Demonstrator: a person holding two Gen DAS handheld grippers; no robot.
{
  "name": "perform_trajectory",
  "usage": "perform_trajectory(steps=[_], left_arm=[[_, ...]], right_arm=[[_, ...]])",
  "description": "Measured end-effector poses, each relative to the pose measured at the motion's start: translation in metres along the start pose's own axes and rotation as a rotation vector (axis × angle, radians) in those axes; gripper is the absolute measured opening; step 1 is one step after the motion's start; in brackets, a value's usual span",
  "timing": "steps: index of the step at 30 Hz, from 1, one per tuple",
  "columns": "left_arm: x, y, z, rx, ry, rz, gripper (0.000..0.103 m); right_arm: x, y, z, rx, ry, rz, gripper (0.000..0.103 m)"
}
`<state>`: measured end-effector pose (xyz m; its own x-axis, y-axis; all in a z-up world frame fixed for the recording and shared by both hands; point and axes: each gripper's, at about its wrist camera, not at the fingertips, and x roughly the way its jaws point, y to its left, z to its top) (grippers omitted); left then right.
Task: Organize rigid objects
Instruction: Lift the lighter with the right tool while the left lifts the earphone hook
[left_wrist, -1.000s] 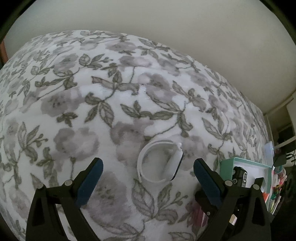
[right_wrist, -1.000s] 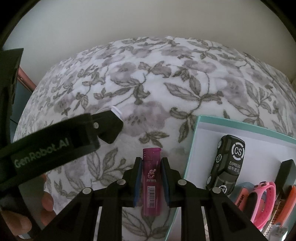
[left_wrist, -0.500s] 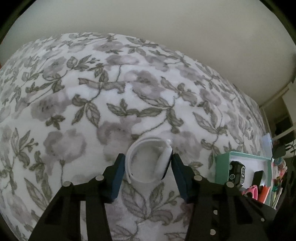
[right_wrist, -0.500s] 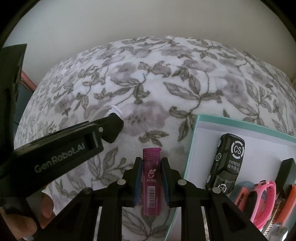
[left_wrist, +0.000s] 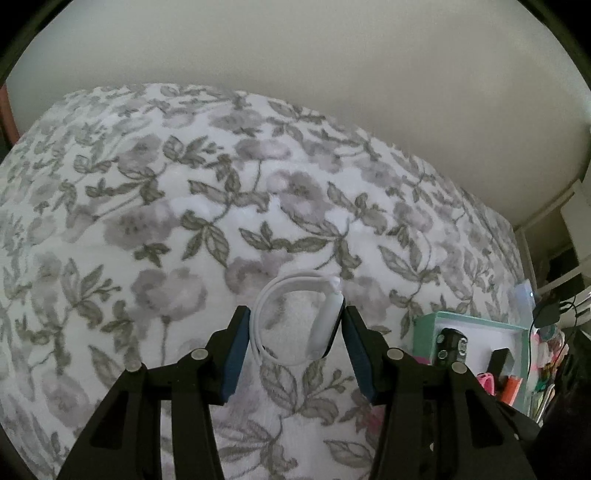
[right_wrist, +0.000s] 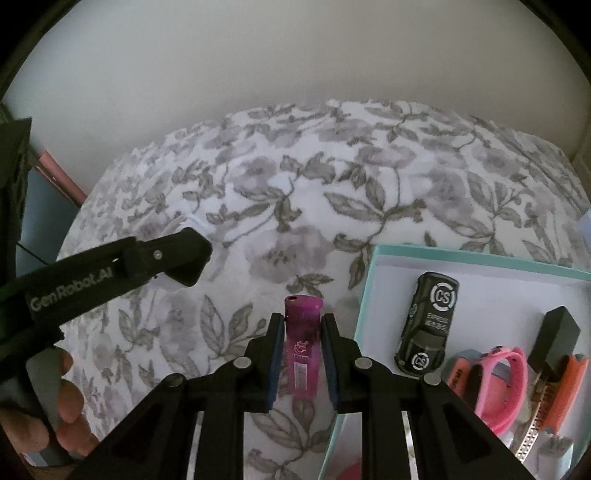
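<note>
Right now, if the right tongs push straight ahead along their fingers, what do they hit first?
Probably only the floral bedspread. The right tongs hold the purple lighter, whose tip leads. The teal box lies off to the right of that line, the left tongs well left. Depth is unclear.

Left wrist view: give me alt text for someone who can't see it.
The left gripper is closed around a white smartwatch band on a floral bedspread, its blue pads against the loop's two sides. At the right edge sits a teal box holding a black toy car and other small items.
</note>
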<state>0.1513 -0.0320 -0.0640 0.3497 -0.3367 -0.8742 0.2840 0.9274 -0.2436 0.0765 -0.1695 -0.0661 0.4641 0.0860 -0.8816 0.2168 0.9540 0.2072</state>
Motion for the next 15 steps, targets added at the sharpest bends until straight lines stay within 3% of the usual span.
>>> perform_trajectory(steps=[15], left_arm=[[-0.070, -0.018, -0.017, 0.020, -0.121, 0.024, 0.052]], right_arm=[[-0.061, -0.008, -0.004, 0.051, -0.113, 0.041, 0.016]])
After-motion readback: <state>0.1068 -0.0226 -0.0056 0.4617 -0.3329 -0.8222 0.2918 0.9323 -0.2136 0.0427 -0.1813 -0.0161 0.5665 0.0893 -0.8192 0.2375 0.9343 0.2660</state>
